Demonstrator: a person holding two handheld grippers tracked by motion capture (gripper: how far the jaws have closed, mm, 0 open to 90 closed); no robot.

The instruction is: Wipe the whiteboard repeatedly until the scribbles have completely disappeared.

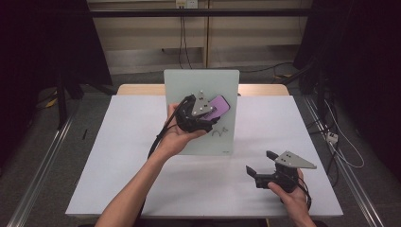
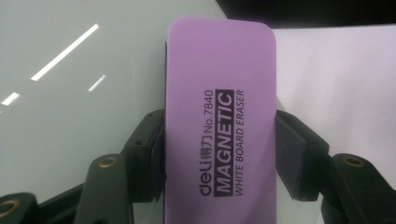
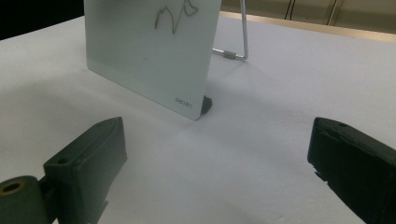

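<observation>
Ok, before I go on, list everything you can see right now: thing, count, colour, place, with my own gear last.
table: 1, white top, centre of the high view
whiteboard: 1, pale glassy white, propped upright mid-table on a wire stand
scribble: 1, dark marker line, on the whiteboard face
wire stand: 1, metal, behind the whiteboard
eraser: 1, purple, printed "MAGNETIC WHITE BOARD ERASER", clamped between the left gripper's jaws against the board
left gripper: 1, black with grey plate, raised at the whiteboard, shut on the eraser
right gripper: 1, black with grey plate, low over the table's front right, jaws open and empty
hands: 2, one behind each gripper
</observation>
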